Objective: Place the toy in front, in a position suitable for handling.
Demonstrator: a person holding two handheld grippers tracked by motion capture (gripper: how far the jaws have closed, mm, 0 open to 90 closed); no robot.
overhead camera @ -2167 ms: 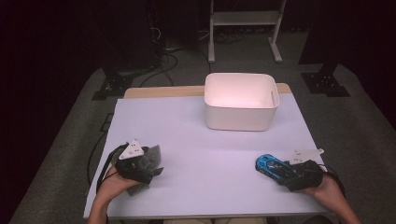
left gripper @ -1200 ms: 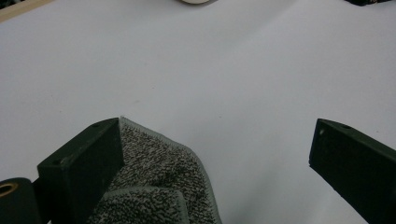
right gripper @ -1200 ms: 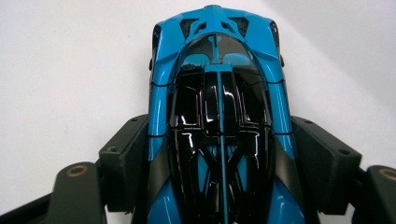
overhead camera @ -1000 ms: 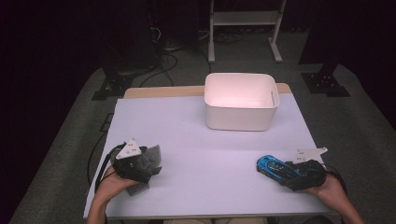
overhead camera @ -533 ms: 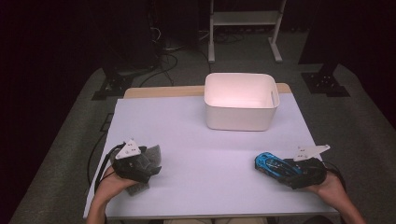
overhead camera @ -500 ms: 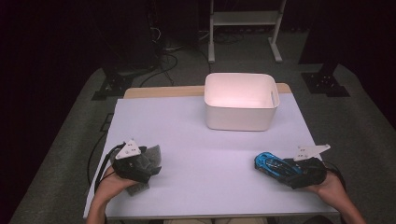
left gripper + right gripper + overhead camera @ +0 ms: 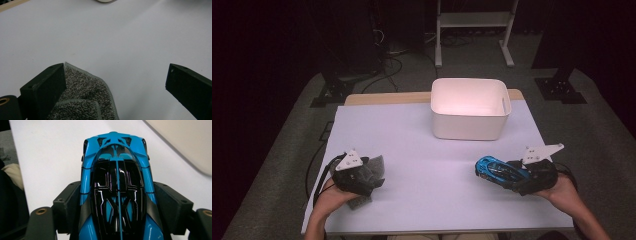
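Right gripper view: my right hand-held gripper [image 7: 117, 202] clamps the glossy toy car [image 7: 116, 190] at its flanks; hard, light, probably slippery.

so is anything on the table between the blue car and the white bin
Nothing visible. The car, clamped in the right gripper, has only bare table between it and the bin. The cloth lies far off by the left gripper.

**White table, bin and cloth**

You are working at a white-topped table [image 7: 422, 165] that is showing a wooden edge along its far side. A white bin [image 7: 469, 107] is sitting on it toward the far right. A grey cloth [image 7: 373, 167] seems to be lying near the left front.
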